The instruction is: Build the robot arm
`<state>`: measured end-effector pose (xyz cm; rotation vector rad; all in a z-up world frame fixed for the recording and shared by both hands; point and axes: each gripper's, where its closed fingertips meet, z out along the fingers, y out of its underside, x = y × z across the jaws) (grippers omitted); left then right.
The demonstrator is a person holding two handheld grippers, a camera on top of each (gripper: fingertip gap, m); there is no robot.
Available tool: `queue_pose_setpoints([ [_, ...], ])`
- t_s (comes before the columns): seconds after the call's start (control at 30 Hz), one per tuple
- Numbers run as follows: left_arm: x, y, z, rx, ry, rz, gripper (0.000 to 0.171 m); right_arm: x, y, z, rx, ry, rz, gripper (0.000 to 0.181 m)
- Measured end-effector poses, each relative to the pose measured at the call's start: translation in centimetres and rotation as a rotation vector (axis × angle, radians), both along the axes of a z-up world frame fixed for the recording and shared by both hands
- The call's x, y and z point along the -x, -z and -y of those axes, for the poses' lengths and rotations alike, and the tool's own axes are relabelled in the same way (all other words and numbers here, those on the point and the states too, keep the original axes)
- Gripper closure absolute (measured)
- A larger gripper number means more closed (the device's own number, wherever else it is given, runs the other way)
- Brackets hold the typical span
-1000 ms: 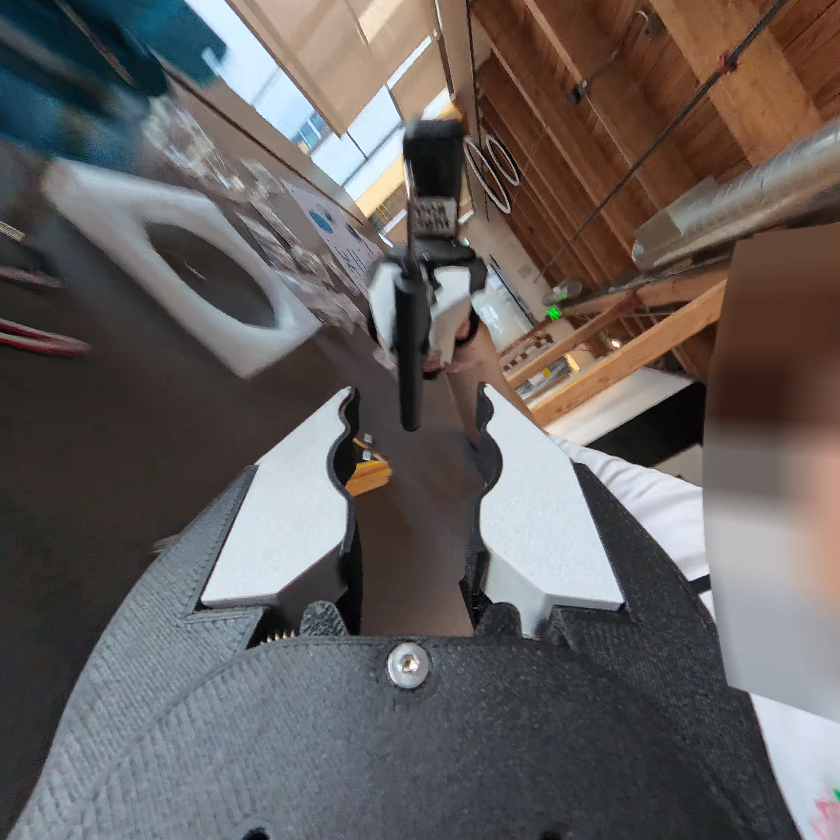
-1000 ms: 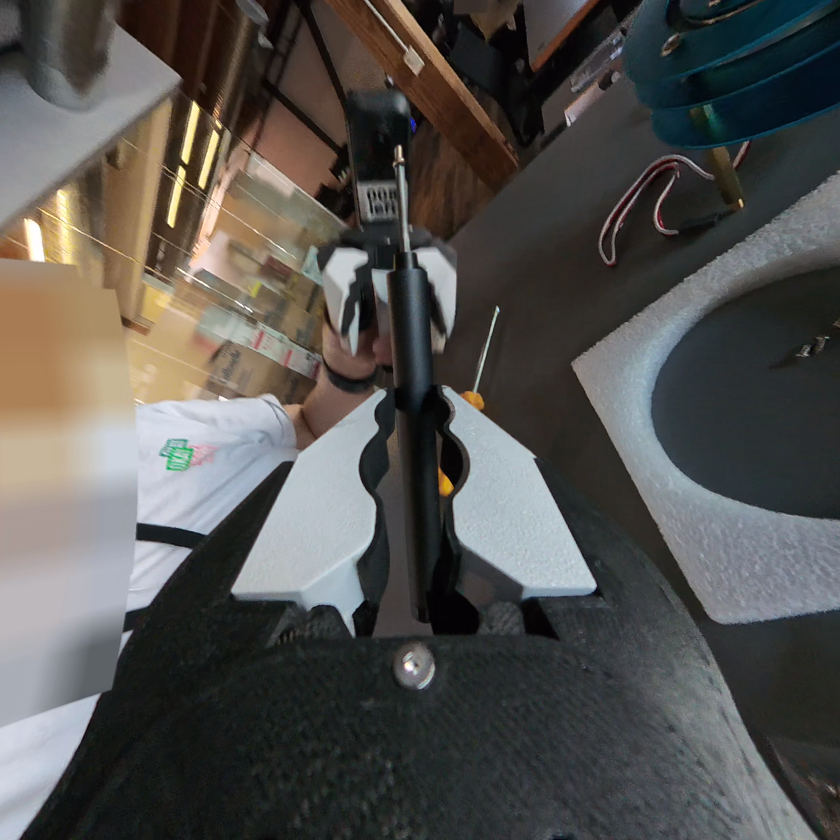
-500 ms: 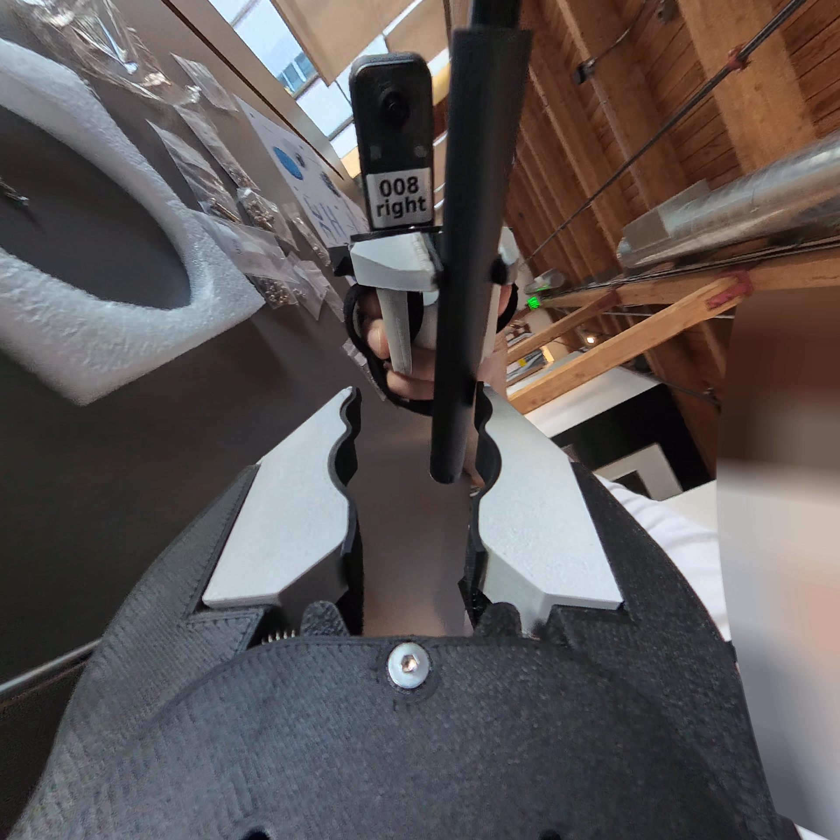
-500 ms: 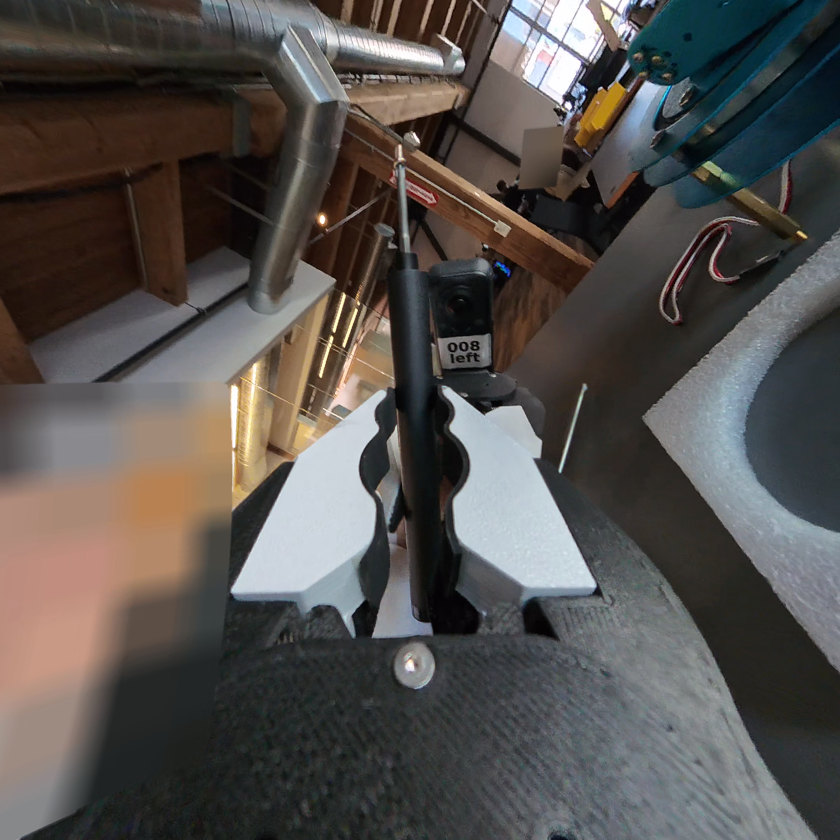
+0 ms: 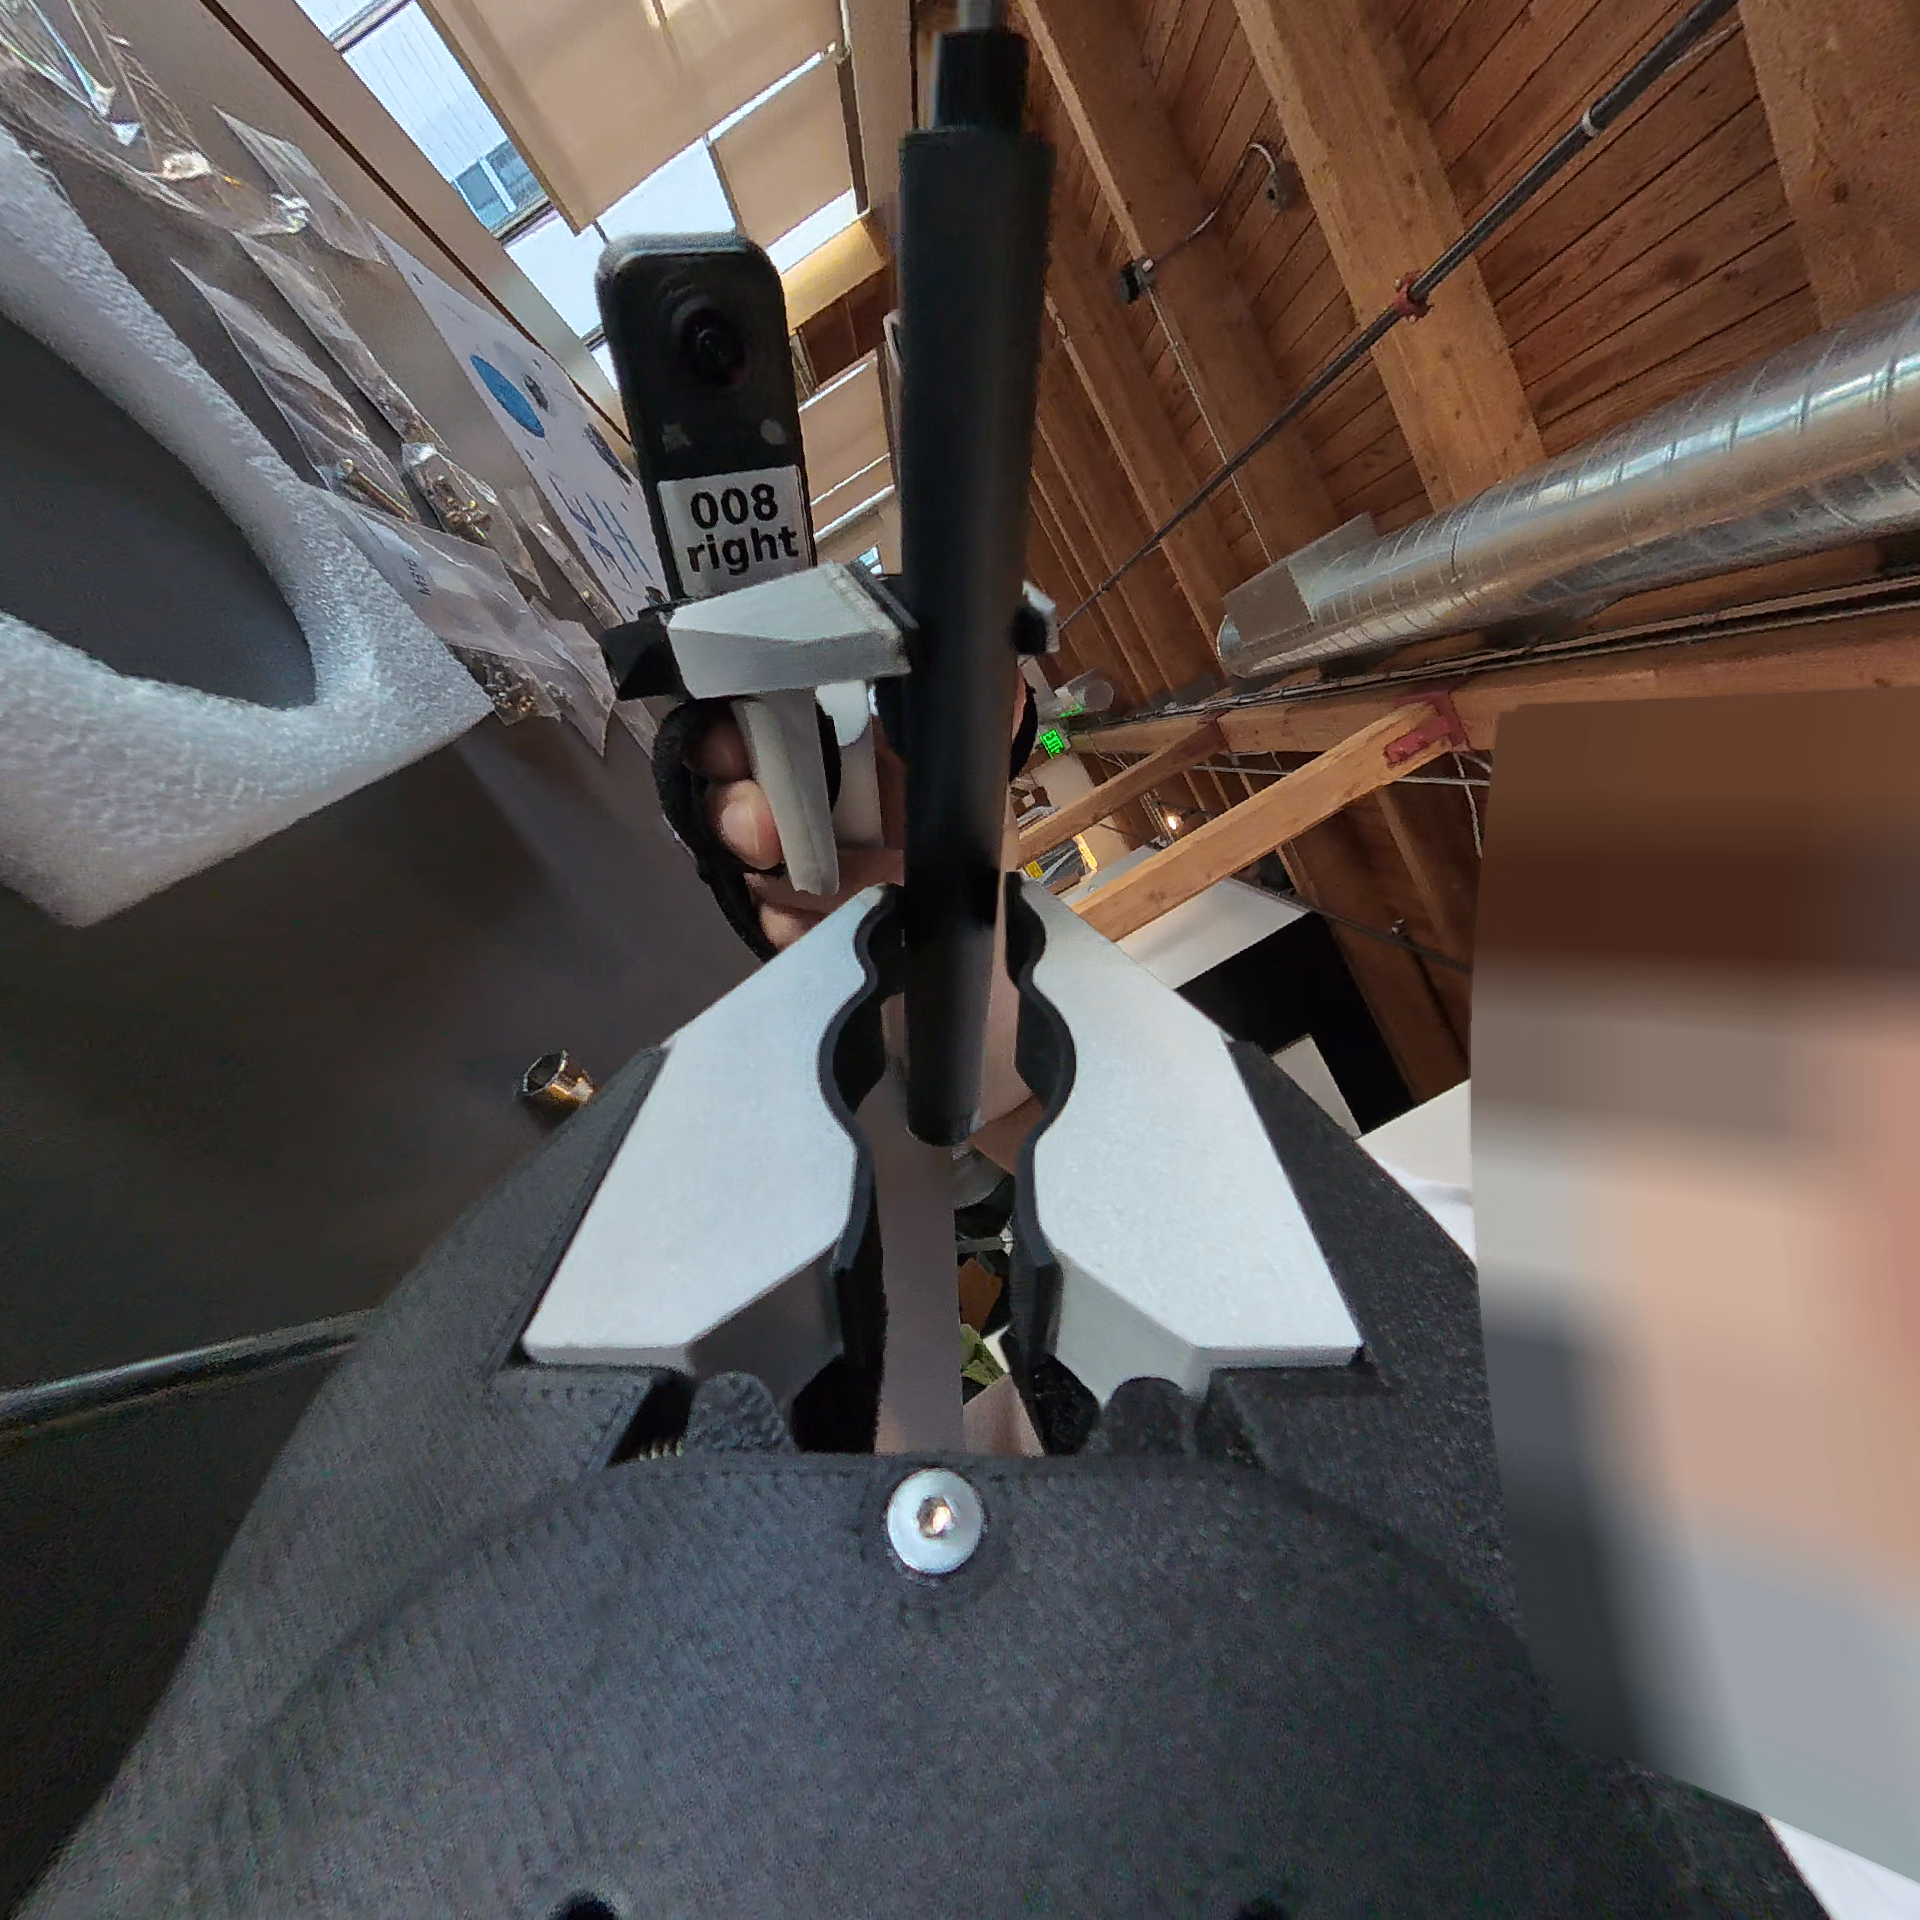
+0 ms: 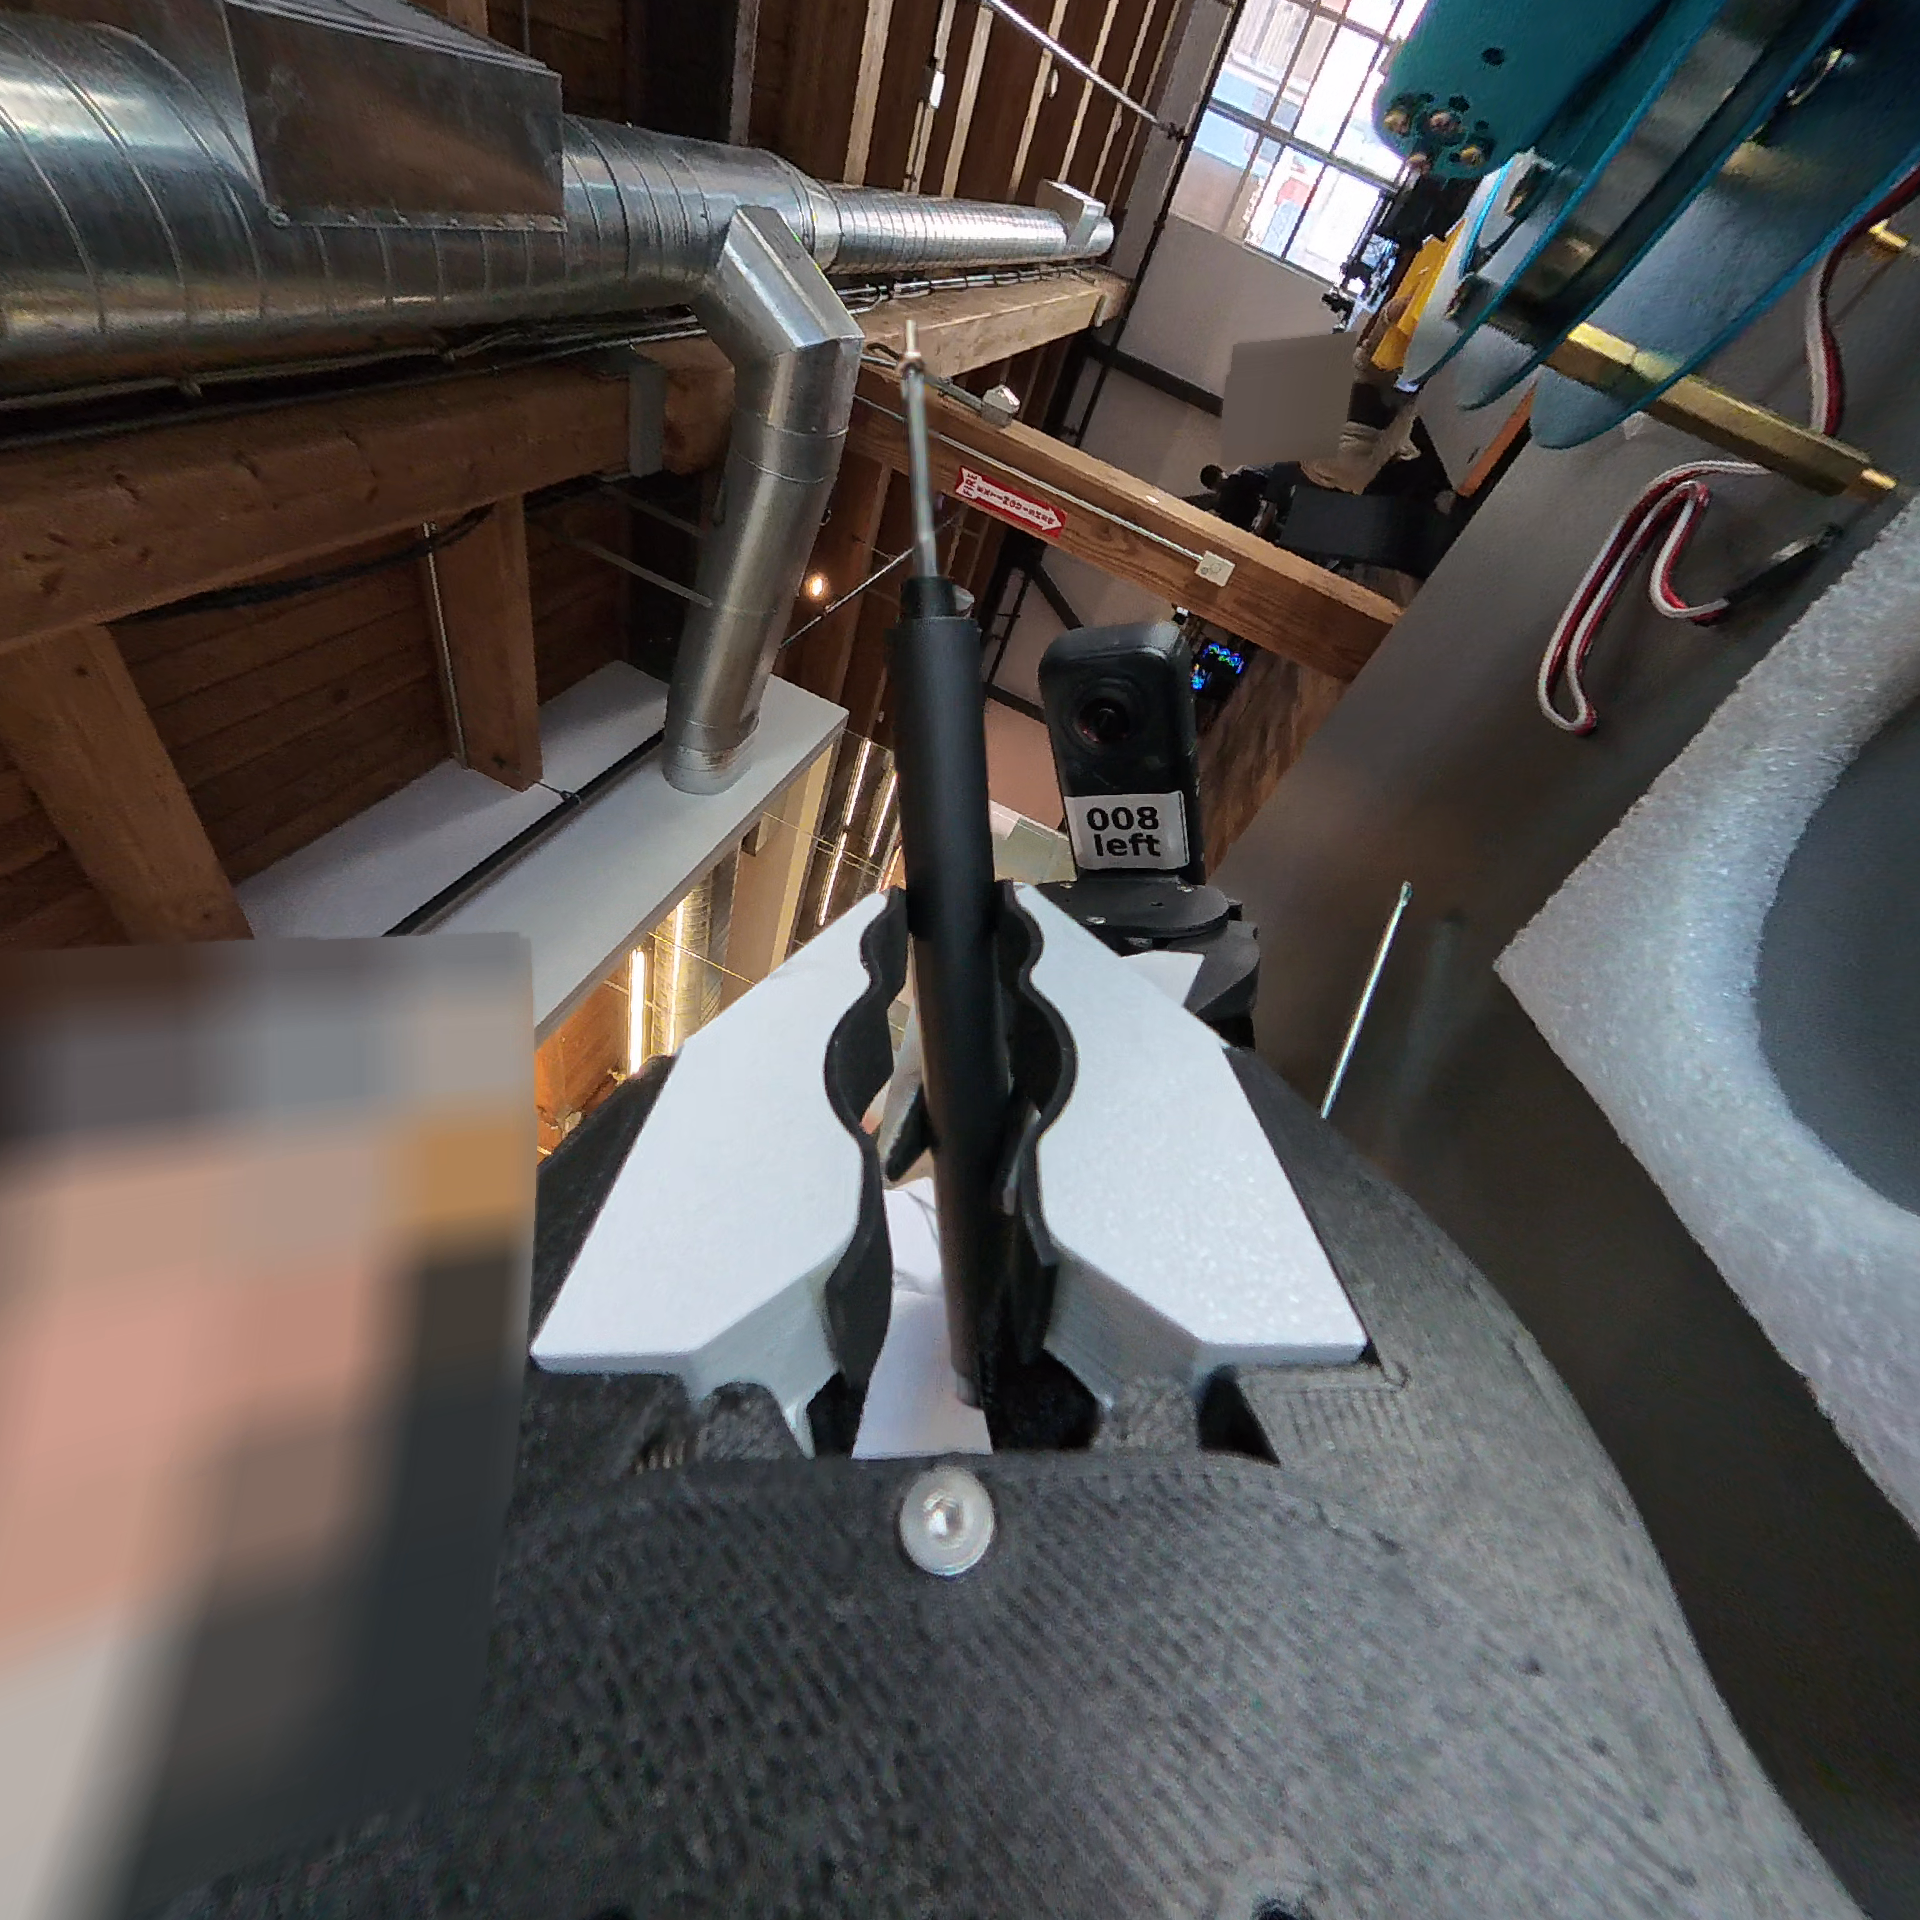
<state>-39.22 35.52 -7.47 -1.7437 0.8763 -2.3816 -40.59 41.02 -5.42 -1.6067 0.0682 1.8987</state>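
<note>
My right gripper (image 6: 951, 925) is shut on the handle of a black screwdriver (image 6: 940, 831). Its thin metal shaft (image 6: 923, 468) points up and away from me. In the left wrist view the same screwdriver (image 5: 956, 520) comes toward me, held by the right gripper (image 5: 940, 634) in a person's hand. My left gripper (image 5: 954, 920) has its jaws drawn in against the butt end of the handle. The left gripper's camera (image 6: 1122, 727) shows just behind the right fingers. Both grippers are held up above the dark table (image 5: 312, 987).
A white foam block with a round cutout (image 5: 208, 748) lies on the table and also shows in the right wrist view (image 6: 1662, 1091). Bags of small screws (image 5: 468, 582) lie beyond it. A small metal nut (image 5: 556, 1081), a thin rod (image 6: 1366, 997), red-white wires (image 6: 1621, 582) and a teal disc assembly (image 6: 1662, 156) are nearby. Left tips to right tips: about 5 cm.
The two grippers have come together. The left jaws, wide open before, have closed in on the end of the screwdriver handle. The right gripper has kept its hold.
</note>
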Motion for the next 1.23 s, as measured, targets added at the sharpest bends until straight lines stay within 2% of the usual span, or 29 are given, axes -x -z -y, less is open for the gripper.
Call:
queue_pose_setpoints([
  [0.1, 0.0, 0.3, -0.1, 0.002, 0.006, -0.015, 0.147, 0.3, 0.1, -0.1, -0.002, 0.011, 0.005, 0.166],
  [0.2, 0.1, 0.2, 0.0, 0.021, 0.026, -0.003, 0.155, 0.4, 0.1, -0.5, 0.000, 0.029, -0.018, 0.166],
  [0.43, 1.0, 0.6, 0.0, 0.027, 0.031, -0.030, 0.156, 0.4, 0.6, -0.4, 0.017, 0.017, -0.048, 0.166],
  [0.6, 1.4, 0.9, -0.2, 0.061, 0.039, -0.053, 0.156, 0.8, 1.0, -0.4, -0.018, -0.054, 0.003, 0.166],
  [0.73, 1.5, 1.4, -0.8, 0.090, 0.026, -0.083, 0.156, 1.0, 1.2, -0.8, -0.033, -0.094, 0.024, 0.153],
  [0.87, 1.7, 1.7, -1.5, 0.095, 0.026, -0.101, 0.156, 1.2, 1.4, -1.5, -0.012, -0.078, 0.023, 0.152],
  [1.0, 2.1, 1.3, -2.0, 0.137, 0.053, -0.077, 0.156, 1.5, 1.8, -2.5, 0.004, -0.055, 0.062, 0.166],
  [1.23, 2.3, 1.2, -2.5, 0.211, 0.085, -0.067, 0.156, 2.3, 2.4, -3.4, 0.049, -0.070, 0.038, 0.165],
])
